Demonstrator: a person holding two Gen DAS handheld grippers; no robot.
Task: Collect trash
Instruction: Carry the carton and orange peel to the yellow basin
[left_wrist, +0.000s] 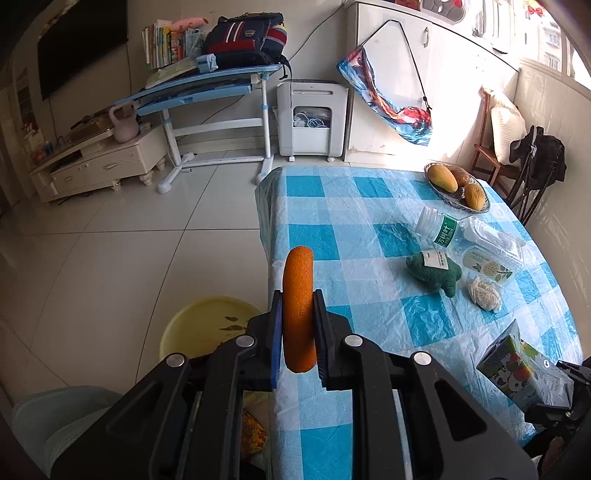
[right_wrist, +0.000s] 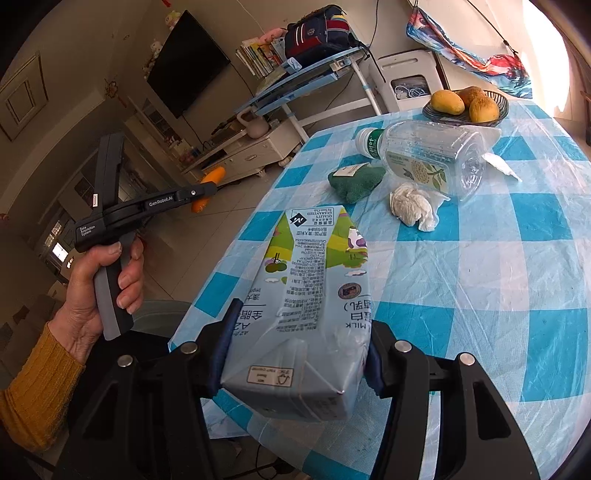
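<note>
Left gripper (left_wrist: 298, 328): its jaws are clamping an orange foam peel (left_wrist: 298, 310) between them, off the table's edge, above the floor and a yellow bin (left_wrist: 199, 325).
Peel axis: it is standing lengthwise along the fingers, its rounded end pointing forward past the tips.
Right gripper (right_wrist: 295, 354): its jaws are pinching a milk carton (right_wrist: 314, 295) by its two broad sides, near the base.
Carton position: it is hanging over the near edge of the checked table (right_wrist: 498, 295).
Carton axis: it is lying along the fingers, gabled top pointing away toward the green toy (right_wrist: 354, 182), crumpled tissue (right_wrist: 410, 206) and plastic bottle (right_wrist: 424, 158).
</note>
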